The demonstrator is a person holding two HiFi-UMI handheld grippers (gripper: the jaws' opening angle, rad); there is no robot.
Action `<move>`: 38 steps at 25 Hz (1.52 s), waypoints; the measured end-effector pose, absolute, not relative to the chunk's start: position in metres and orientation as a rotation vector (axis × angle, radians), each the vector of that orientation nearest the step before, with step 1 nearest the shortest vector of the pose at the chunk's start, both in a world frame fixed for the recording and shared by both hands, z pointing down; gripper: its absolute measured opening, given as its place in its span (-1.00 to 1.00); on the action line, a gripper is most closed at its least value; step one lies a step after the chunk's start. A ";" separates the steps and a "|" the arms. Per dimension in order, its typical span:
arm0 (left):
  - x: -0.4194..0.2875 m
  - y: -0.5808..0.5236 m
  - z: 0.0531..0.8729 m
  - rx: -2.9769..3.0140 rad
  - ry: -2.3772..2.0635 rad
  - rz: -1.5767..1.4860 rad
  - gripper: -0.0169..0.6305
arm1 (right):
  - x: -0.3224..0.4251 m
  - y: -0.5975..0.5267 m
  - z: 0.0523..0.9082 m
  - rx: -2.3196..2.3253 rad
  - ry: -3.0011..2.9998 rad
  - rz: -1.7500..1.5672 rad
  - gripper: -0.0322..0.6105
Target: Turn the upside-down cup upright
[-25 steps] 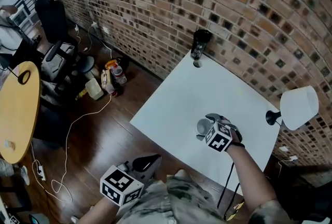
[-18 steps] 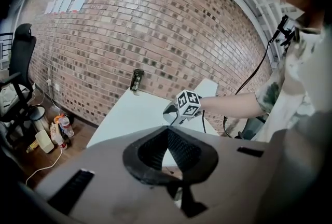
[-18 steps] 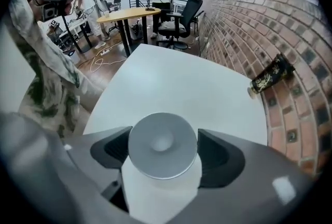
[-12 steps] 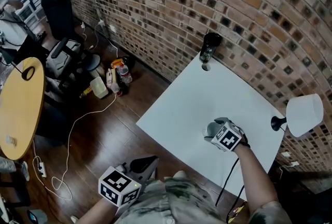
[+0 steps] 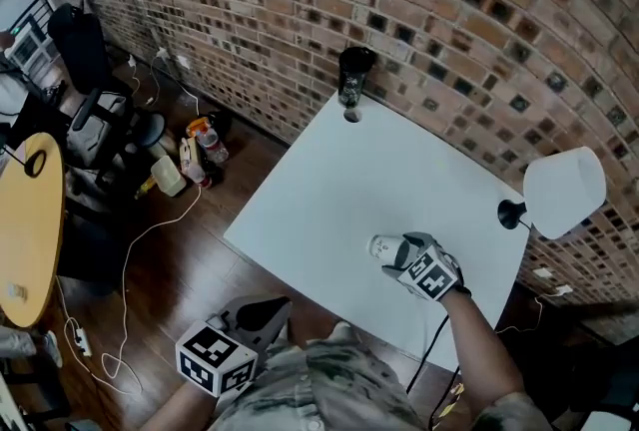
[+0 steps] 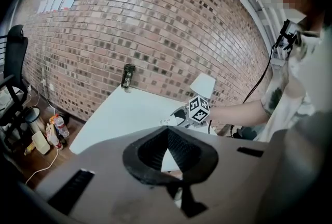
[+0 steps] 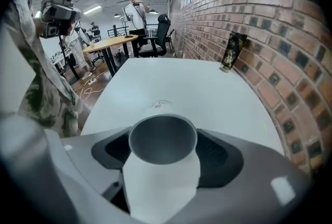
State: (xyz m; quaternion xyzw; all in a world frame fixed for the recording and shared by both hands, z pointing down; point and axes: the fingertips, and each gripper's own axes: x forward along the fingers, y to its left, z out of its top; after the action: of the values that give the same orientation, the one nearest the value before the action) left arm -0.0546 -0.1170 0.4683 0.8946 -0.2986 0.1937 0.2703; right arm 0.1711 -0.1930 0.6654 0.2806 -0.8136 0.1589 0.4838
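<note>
The right tool (image 5: 401, 254) is clenched on the white cup (image 5: 380, 246), 1 pad on each side, and holds it tilted over the near part of the white worktop (image 5: 339, 175). The cup's open end faces that tool's camera. The left tool (image 5: 262, 313) hangs off the worktop's near edge, its 2 jaws together on nothing.

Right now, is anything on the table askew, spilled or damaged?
Only the white paper cup: it is held tilted sideways in the right gripper, not upright. No spill shows on the white table.
</note>
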 end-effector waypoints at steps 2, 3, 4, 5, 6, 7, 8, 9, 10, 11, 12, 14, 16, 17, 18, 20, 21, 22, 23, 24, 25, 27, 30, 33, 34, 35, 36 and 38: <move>-0.043 -0.117 0.469 2.413 -0.797 0.538 -0.93 | 0.183 -0.190 0.675 0.668 -1.958 0.357 0.26; -0.038 -0.116 0.469 2.413 -0.795 0.547 -0.93 | 0.187 -0.189 0.679 0.661 -1.950 0.341 0.26; -0.034 -0.116 0.469 2.413 -0.793 0.555 -0.93 | 0.190 -0.187 0.682 0.655 -1.945 0.333 0.26; -0.030 -0.115 0.469 2.412 -0.792 0.561 -0.93 | 0.192 -0.185 0.685 0.648 -1.942 0.334 0.26; -0.026 -0.114 0.470 2.410 -0.793 0.566 -0.93 | 0.194 -0.183 0.687 0.642 -1.941 0.337 0.26; -0.023 -0.114 0.470 2.407 -0.794 0.569 -0.93 | 0.196 -0.182 0.690 0.637 -1.941 0.339 0.25; -0.020 -0.113 0.471 2.404 -0.797 0.573 -0.93 | 0.198 -0.181 0.692 0.635 -1.941 0.339 0.26; -0.017 -0.113 0.472 2.402 -0.800 0.577 -0.93 | 0.199 -0.181 0.694 0.635 -1.944 0.339 0.26; -0.015 -0.112 0.473 2.400 -0.804 0.580 -0.93 | 0.200 -0.181 0.695 0.635 -1.948 0.339 0.26; -0.013 -0.112 0.473 2.398 -0.809 0.582 -0.93 | 0.200 -0.181 0.696 0.634 -1.953 0.340 0.26; -0.012 -0.112 0.474 2.396 -0.814 0.582 -0.93 | 0.200 -0.181 0.696 0.631 -1.957 0.341 0.26; -0.010 -0.112 0.475 2.393 -0.822 0.581 -0.93 | 0.201 -0.180 0.697 0.611 -1.955 0.343 0.27; -0.009 -0.112 0.475 2.394 -0.825 0.580 -0.93 | 0.202 -0.177 0.698 0.579 -1.936 0.340 0.29; -0.009 -0.112 0.474 2.394 -0.826 0.578 -0.93 | 0.203 -0.176 0.698 0.564 -1.925 0.337 0.32; -0.010 -0.113 0.475 2.394 -0.828 0.575 -0.93 | 0.204 -0.176 0.696 0.552 -1.915 0.332 0.36; -0.013 -0.116 0.475 2.393 -0.832 0.565 -0.93 | 0.204 -0.178 0.688 0.525 -1.899 0.317 0.39; -0.014 -0.116 0.475 2.392 -0.833 0.558 -0.93 | 0.201 -0.178 0.682 0.507 -1.892 0.305 0.41; -0.016 -0.116 0.475 2.392 -0.835 0.552 -0.93 | 0.198 -0.179 0.676 0.491 -1.886 0.292 0.42; -0.018 -0.117 0.475 2.391 -0.837 0.545 -0.93 | 0.192 -0.181 0.669 0.475 -1.883 0.281 0.42; -0.020 -0.117 0.475 2.389 -0.839 0.538 -0.93 | 0.186 -0.185 0.663 0.460 -1.879 0.271 0.41; -0.022 -0.118 0.475 2.389 -0.840 0.531 -0.93 | 0.179 -0.190 0.658 0.445 -1.873 0.262 0.40; -0.026 -0.118 0.475 2.390 -0.840 0.519 -0.93 | 0.164 -0.200 0.655 0.414 -1.845 0.253 0.36; -0.040 -0.119 0.475 2.388 -0.850 0.509 -0.93 | 0.148 -0.207 0.671 0.332 -1.763 0.295 0.27; -0.060 -0.120 0.476 2.377 -0.875 0.503 -0.93 | 0.149 -0.206 0.691 0.268 -1.641 0.311 0.18; -0.067 -0.120 0.476 2.370 -0.887 0.499 -0.93 | 0.152 -0.208 0.695 0.271 -1.604 0.305 0.13; -0.075 -0.119 0.478 2.360 -0.901 0.495 -0.93 | 0.154 -0.210 0.698 0.275 -1.577 0.299 0.08; -0.082 -0.118 0.479 2.347 -0.916 0.491 -0.93 | 0.155 -0.210 0.700 0.275 -1.564 0.299 0.04; -0.095 -0.117 0.483 2.321 -0.941 0.486 -0.93 | 0.149 -0.209 0.700 0.264 -1.586 0.311 0.03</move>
State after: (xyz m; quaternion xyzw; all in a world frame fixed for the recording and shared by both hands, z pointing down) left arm -0.0953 -0.1166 0.4830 0.8705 -0.3529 0.1822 0.2908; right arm 0.1487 -0.2089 0.7000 0.1177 -0.7072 0.1389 0.6832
